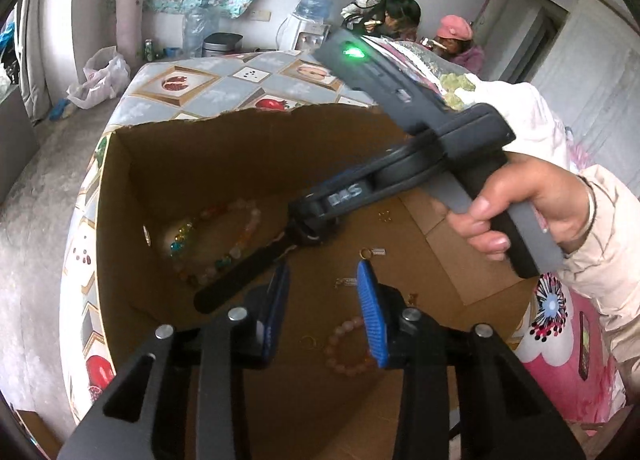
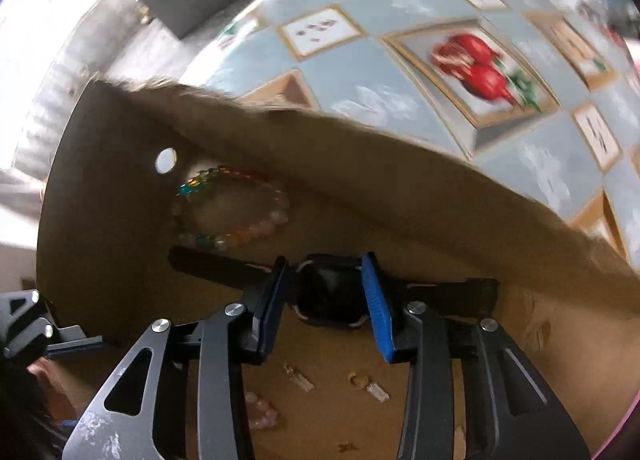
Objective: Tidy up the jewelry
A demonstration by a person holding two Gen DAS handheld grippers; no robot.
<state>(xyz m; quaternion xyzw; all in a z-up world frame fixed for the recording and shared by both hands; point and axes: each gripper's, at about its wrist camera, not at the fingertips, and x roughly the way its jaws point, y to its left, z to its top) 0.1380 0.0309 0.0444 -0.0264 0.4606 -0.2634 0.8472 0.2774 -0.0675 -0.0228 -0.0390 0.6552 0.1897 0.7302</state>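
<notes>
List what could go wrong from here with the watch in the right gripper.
1. The right gripper pinches only the watch body; its loose strap dangles and might snag the multicoloured bead bracelet lying just beyond it.
2. The right-wrist view is blurred, suggesting fast motion, so the watch may slip.
3. The open left gripper hovers close by over the pink bead bracelet; the two tools could collide.

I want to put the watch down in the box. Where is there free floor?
Bare cardboard lies right of the small gold ring, toward the box's right side. Crowded: multicolour bracelet in the left corner, pink bracelet and small charms near the left gripper.
</notes>
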